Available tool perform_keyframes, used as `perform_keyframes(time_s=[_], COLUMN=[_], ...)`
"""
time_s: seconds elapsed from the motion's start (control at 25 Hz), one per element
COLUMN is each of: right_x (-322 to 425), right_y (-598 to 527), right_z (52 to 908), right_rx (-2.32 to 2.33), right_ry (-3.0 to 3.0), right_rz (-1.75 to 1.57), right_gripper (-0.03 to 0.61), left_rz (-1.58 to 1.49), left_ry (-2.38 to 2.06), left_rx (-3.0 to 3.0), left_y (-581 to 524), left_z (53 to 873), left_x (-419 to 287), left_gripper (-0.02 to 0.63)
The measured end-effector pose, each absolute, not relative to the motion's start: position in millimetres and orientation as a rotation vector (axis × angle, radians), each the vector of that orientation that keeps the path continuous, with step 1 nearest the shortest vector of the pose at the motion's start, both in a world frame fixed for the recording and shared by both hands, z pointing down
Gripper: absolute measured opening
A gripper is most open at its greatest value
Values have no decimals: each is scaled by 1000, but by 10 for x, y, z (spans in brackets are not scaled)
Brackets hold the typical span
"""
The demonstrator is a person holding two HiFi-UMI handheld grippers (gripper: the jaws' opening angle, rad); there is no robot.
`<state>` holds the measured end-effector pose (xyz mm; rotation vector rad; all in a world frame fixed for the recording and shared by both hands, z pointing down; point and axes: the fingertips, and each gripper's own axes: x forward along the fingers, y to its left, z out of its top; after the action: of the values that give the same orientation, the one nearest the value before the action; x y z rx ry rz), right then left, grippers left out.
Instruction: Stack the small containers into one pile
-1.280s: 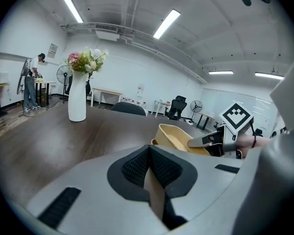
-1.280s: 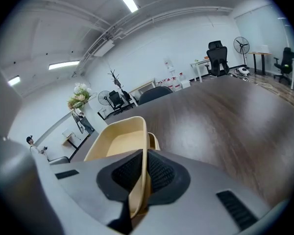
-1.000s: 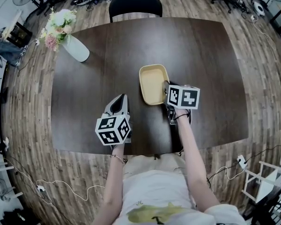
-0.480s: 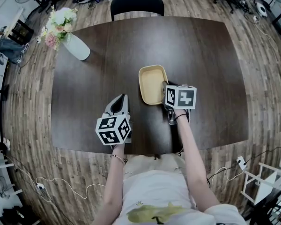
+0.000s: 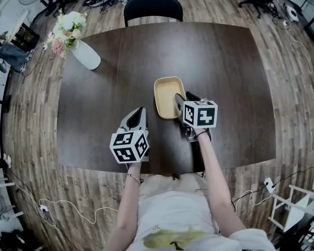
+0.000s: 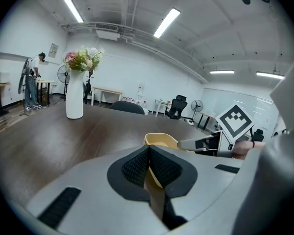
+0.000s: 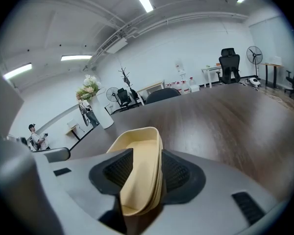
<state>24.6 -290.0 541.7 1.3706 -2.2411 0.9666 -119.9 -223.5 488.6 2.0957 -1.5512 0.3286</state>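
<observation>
Small containers (image 5: 168, 95) of pale beige, thin-walled and shallow, sit nested as one pile on the dark table (image 5: 225, 61), about midway between its left and right edges and roughly halfway from the person's edge to the far one. Judging by the doubled rim line in the right gripper view, at least two trays (image 7: 137, 170) lie one inside the other, though how many I cannot tell. They look light and fairly stiff, probably moulded plastic or pulp, with smooth sloping walls that could slip from a loose pinch. The rim on a side wall seems the sound place to grip, since it gives the pads an edge to bite on. The right gripper (image 5: 183, 98) stands at the pile's right side, and its jaws are opening. The right wall of the pile rises between the two ribbed pads (image 7: 179, 173), one pad inside the tray and one outside, with a gap showing at the inner pad. The pile appears to rest on the wood by its own weight. The left gripper (image 5: 138, 111) waits well apart, nearer the person's edge and to the left of the pile, with its jaws pressed together on nothing. From its own view the containers (image 6: 161, 140) show just beyond its closed tips (image 6: 148, 153).
</observation>
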Motion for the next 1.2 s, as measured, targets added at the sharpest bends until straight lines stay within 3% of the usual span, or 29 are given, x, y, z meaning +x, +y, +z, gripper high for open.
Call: perform_keyframes(time_s=[0.28,0.48,1.2], right_x=[306,427,678], right_y=[-2876,-2771,-2401], right_z=[5300,5133,4026], right_rx=[1370,1364,1498], right_ry=[-2319,-2373,-2744], right_rz=[964,796,517], right_gripper=[158,51,23], left_rz=[298,310,220], left_ry=[-1563,-1535,-1545], left_rx=[2129,2184,2384], left_y=[-2240,-2180,-2123], left_z=[4803,4729,3959], left_x=[-1153,-1012,-1159], left_gripper=[25,25,25])
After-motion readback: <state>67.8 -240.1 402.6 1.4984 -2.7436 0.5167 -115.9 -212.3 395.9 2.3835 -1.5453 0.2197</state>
